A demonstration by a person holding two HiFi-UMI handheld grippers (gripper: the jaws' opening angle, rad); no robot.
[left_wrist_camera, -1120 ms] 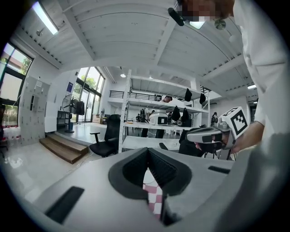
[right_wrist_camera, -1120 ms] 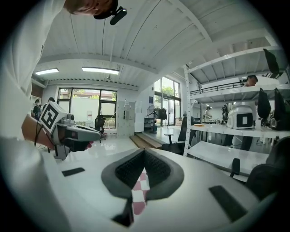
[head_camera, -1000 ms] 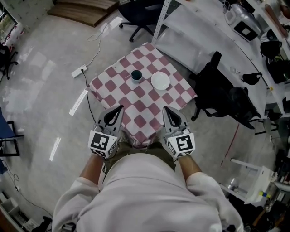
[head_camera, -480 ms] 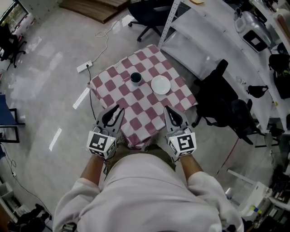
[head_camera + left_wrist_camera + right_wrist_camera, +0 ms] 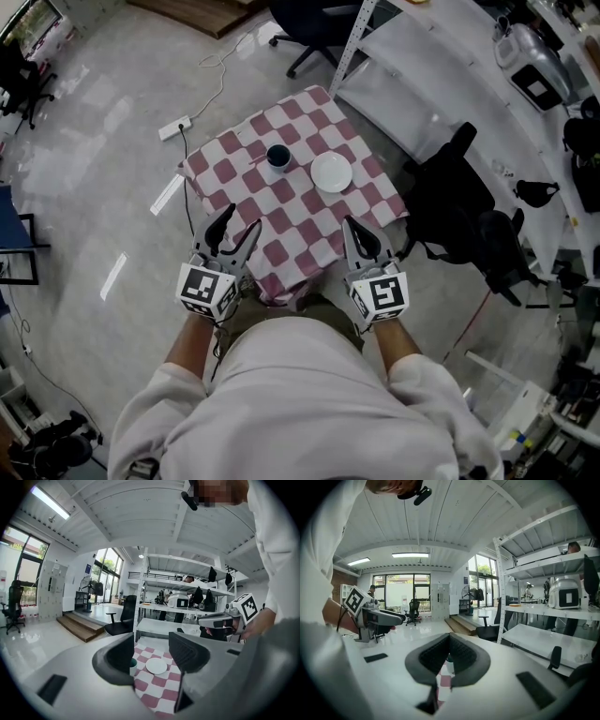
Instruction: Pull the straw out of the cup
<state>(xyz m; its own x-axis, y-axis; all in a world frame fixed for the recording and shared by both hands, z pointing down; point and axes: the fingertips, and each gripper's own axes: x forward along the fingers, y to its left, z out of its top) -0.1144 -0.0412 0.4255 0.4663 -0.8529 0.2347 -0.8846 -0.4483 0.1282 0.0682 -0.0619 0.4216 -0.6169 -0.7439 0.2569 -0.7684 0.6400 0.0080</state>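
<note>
A dark teal cup point(image 5: 277, 157) stands on the far half of a small table with a red-and-white checked cloth point(image 5: 281, 220). At this size I cannot make out a straw in it. My left gripper point(image 5: 240, 219) hovers over the table's near left edge, well short of the cup. Its jaws are opening, with nothing between them. In the left gripper view, part of the cup point(image 5: 133, 663) shows beside the left jaw. My right gripper point(image 5: 349, 225) is shut and empty at the near right edge. The cup point(image 5: 449, 665) sits behind its closed jaws in the right gripper view.
A white plate point(image 5: 331, 172) lies just right of the cup. A black office chair point(image 5: 450, 202) stands close to the table's right side, with white shelving point(image 5: 422, 70) behind it. A power strip and cable point(image 5: 175, 127) lie on the floor to the left.
The left gripper's jaws have gone from shut to wide apart. Both grippers have edged forward over the near edge of the table. The right gripper stays shut.
</note>
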